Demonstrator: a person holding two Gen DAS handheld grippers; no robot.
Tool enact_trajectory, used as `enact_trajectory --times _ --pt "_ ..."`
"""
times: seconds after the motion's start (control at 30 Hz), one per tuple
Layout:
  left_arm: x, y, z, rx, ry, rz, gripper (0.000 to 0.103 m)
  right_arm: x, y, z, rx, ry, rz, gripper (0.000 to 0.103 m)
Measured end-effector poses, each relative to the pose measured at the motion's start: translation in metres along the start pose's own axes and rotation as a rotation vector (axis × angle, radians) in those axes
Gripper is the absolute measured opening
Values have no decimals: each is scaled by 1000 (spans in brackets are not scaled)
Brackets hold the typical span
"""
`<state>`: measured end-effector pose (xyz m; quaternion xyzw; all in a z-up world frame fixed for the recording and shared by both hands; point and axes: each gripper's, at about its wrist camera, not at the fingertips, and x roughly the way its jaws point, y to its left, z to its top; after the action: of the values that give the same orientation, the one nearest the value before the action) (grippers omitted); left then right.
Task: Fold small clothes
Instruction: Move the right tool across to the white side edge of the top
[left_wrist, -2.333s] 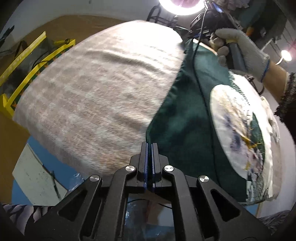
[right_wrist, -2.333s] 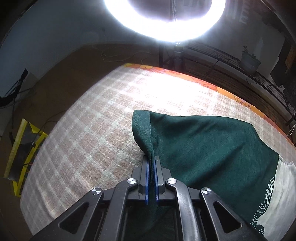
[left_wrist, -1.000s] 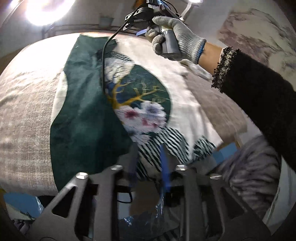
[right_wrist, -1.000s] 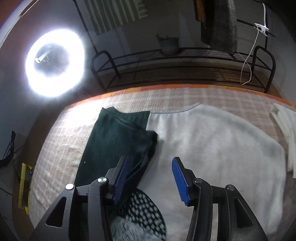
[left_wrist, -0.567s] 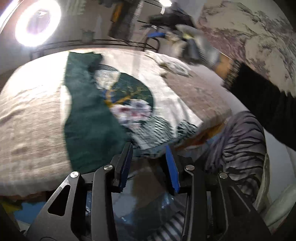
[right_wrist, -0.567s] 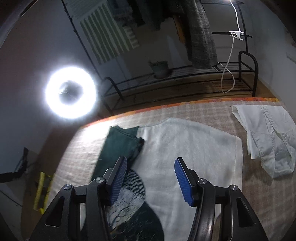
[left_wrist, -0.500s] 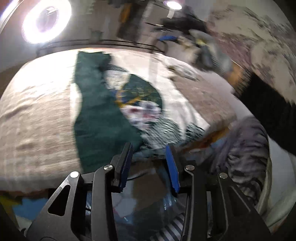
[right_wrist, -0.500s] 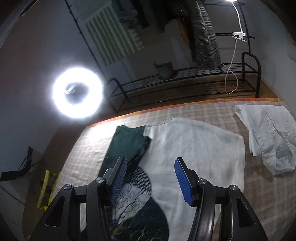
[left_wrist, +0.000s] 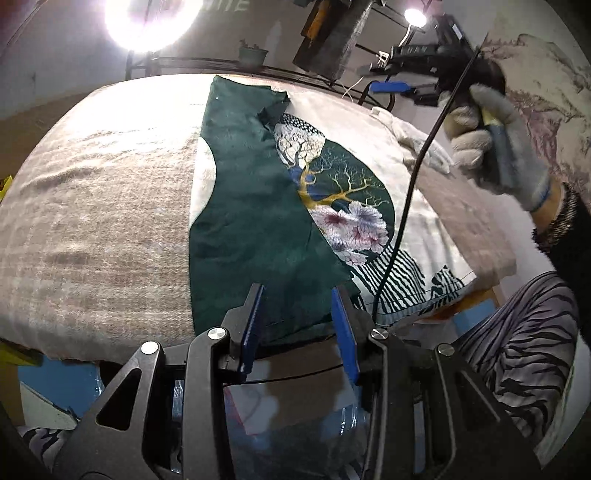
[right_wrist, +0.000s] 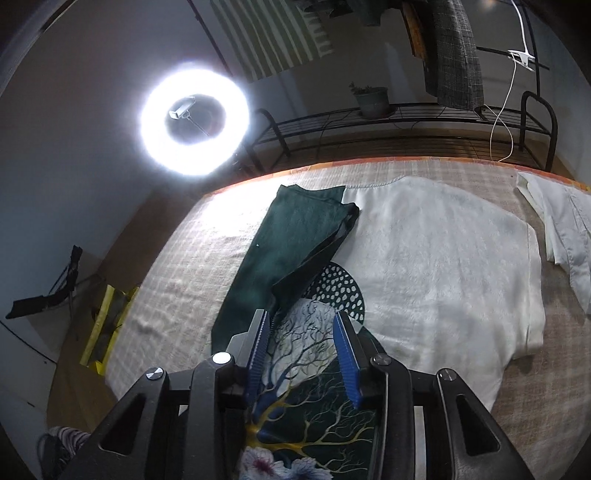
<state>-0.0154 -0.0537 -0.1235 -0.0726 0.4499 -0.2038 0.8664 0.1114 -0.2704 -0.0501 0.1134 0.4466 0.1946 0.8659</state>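
The printed shirt (left_wrist: 354, 206) is spread flat on the plaid blanket (left_wrist: 99, 206), its green side (right_wrist: 291, 240) already folded inward. The left gripper (left_wrist: 297, 328) is held open and empty at its 6 o'clock hem. The right gripper (right_wrist: 301, 354), above the print, has just been closing, with nothing between the jaws. The fabric is judged soft, light and limp; the unfolded white edge at 3 o'clock is best pinched at hem and shoulder.

White shirt (right_wrist: 565, 229) cut off by frame edge, gloved hand (left_wrist: 495, 147) motion-blurred.
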Motion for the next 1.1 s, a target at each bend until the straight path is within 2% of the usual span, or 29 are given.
enact_trajectory --times 0.23,0.43,0.53,0.7,0.73,0.8,1.0,1.1 --pt "30 -18 -1 41 46 32 37 -22 2 -12 -18 -38 -7 38" --pt "53 -42 -12 169 110 68 37 -45 -6 -26 -33 -56 -24 38" --pt "49 -48 -13 192 92 71 37 -66 -14 -34 -32 -82 -26 38" --pt "27 -51 -4 166 -10 71 37 -108 -43 -56 -15 -147 -65 39" --pt "23 -55 -2 165 -37 69 37 -114 -50 -59 -5 -151 -70 41" --pt "20 -63 2 166 -65 54 37 -127 -71 -69 27 -160 -73 52" --pt "41 -106 5 256 -54 -4 37 -165 -128 -99 68 -194 -129 53" --pt "56 -132 7 294 -44 -42 37 -177 -154 -111 90 -188 -130 53"
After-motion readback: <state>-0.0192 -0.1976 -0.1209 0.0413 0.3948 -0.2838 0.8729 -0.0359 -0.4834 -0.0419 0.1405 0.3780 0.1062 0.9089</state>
